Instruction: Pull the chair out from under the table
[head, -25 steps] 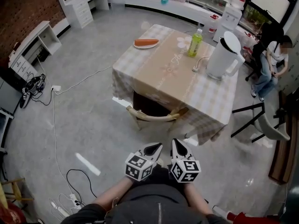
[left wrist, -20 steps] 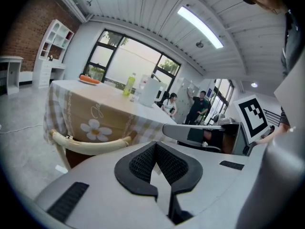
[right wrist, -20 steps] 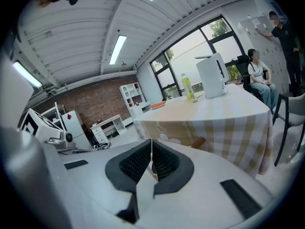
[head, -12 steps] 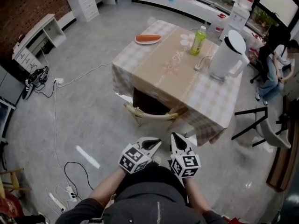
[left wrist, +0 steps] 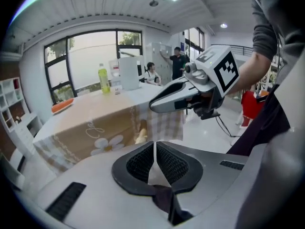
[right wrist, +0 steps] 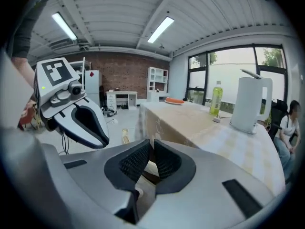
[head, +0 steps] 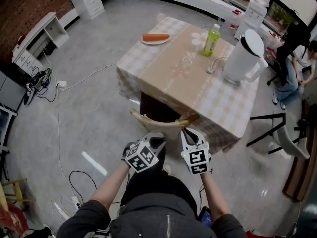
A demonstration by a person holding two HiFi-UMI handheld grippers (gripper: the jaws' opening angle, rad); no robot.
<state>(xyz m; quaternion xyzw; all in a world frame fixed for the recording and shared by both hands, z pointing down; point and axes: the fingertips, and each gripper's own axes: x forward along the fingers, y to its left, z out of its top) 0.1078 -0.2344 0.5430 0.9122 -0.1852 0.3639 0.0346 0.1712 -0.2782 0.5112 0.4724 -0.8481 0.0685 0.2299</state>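
Note:
The chair (head: 158, 124) is tucked under the table (head: 173, 71), which wears a beige checked cloth. Only the chair's pale curved back rail shows at the near edge. My left gripper (head: 158, 140) hangs just in front of that rail, a little left of its middle. My right gripper (head: 187, 132) is close to the rail's right end. Both are shut with nothing between the pads. In the left gripper view the closed jaws (left wrist: 155, 145) point at the cloth and a bit of pale chair wood (left wrist: 140, 132). The right gripper's jaws (right wrist: 151, 144) point along the table's side.
On the table stand a white kettle (head: 242, 58), a green bottle (head: 211, 39) and a plate with a carrot (head: 155, 37). A person (head: 297, 66) sits at the far right beside a black-legged chair (head: 270, 128). Cables (head: 64, 86) trail over the grey floor on the left.
Both grippers have moved forward from near my body to the chair's back rail and have rolled. Their jaws stay shut throughout.

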